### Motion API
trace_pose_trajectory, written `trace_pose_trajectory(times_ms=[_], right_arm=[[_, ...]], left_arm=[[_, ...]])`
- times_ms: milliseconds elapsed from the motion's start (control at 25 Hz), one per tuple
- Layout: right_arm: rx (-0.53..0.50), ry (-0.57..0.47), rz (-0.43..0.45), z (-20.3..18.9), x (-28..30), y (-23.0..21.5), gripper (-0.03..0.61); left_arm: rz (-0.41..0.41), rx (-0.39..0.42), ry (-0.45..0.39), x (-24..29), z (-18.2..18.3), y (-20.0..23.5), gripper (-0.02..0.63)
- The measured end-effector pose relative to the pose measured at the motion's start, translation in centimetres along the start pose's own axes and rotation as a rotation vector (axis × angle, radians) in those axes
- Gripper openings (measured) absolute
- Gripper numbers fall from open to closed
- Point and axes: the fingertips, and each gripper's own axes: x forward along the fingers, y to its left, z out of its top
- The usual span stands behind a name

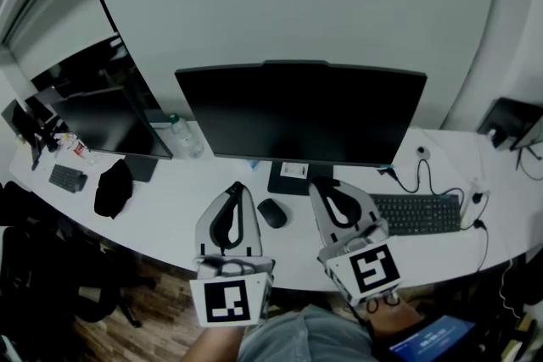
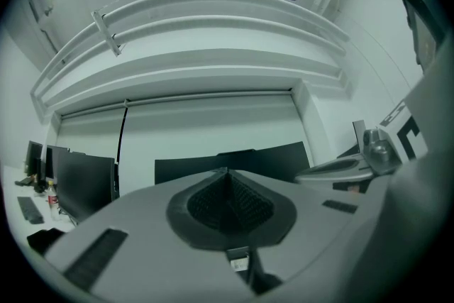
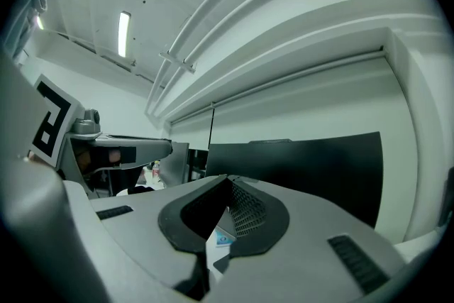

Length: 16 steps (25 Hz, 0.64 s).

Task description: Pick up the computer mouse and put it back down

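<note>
A black computer mouse (image 1: 271, 214) lies on the white desk (image 1: 170, 220), just in front of the monitor stand. It sits between my two grippers and neither one touches it. To its left is my left gripper (image 1: 237, 185) (image 2: 227, 172), pointing toward the monitor with its jaws closed tip to tip on nothing. On the mouse's right, my right gripper (image 1: 316, 182) (image 3: 228, 179) is likewise shut and empty. Both gripper views look over the desk at the screen, so the mouse is hidden in them.
A large dark monitor (image 1: 301, 114) stands at the back centre, with a black keyboard (image 1: 416, 214) and cables to its right. At the left are a second dark screen (image 1: 110, 123), a bottle (image 1: 185, 136) and a black cloth (image 1: 113, 186).
</note>
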Motion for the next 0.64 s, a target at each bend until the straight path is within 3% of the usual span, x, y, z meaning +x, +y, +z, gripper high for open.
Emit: trace_pose_trajectory(times_ms=[640], right_arm=[[0.008, 0.004, 0.000, -0.41, -0.33, -0.32, 0.014]], left_arm=[[-0.004, 0.004, 0.004, -0.11, -0.36, -0.85, 0.005]])
